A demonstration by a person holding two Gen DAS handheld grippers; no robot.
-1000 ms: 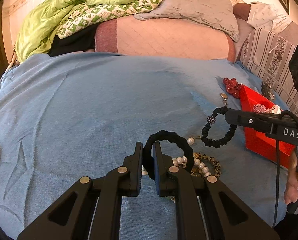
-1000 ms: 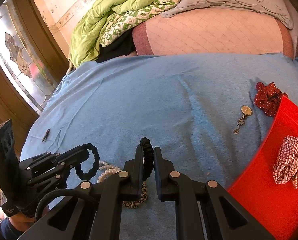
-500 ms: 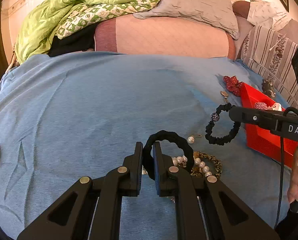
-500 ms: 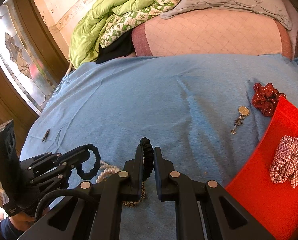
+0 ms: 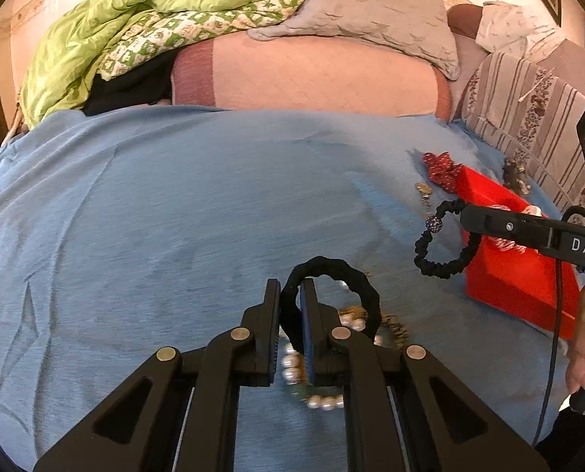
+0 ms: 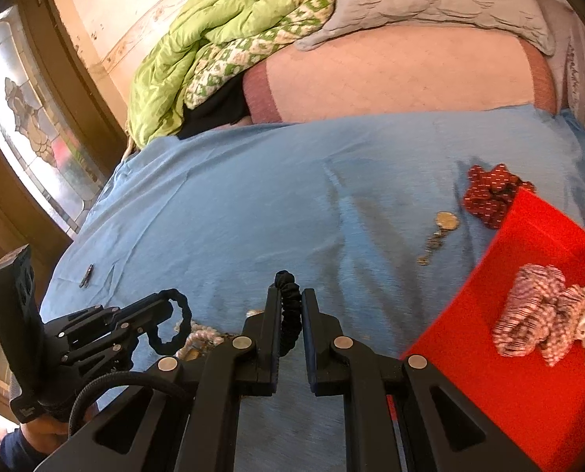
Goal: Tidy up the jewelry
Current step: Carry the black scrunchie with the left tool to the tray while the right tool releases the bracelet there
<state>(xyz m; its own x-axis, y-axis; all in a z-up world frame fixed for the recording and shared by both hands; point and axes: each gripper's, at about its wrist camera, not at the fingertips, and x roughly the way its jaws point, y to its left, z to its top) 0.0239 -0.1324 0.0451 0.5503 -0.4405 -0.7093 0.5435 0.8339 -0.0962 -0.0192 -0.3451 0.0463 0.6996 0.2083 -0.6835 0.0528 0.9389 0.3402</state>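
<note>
Black fabric is clamped in both tongs: the left tongs (image 5: 290,295) are shut on a plain black scrunchie (image 5: 332,275), its loop standing up & forward of the tips, over the pearl strand (image 5: 292,362) on the blue bedsheet (image 5: 174,216). The right tongs (image 6: 291,299) are pinched on a beaded black hair tie (image 5: 446,244), which hangs as a loop below the tips, w/ 1 sparkly bead on its near-left arc.

The red tray (image 6: 489,373), holding 2 or so scrunchies already, lies just to the right of & slightly ahead of the right tongs; the hair tie dangles right at its near-left wall. The right hand is judged far nearer the tray than the left, so a short shift rightward over the wall is probably what's called for before release. Snagging of the loop on the tray wall is a risk.

A red dotted scrunchie (image 6: 489,196) & a pendant (image 6: 446,220) sit on the sheet beyond the tray's far-left corner.
</note>
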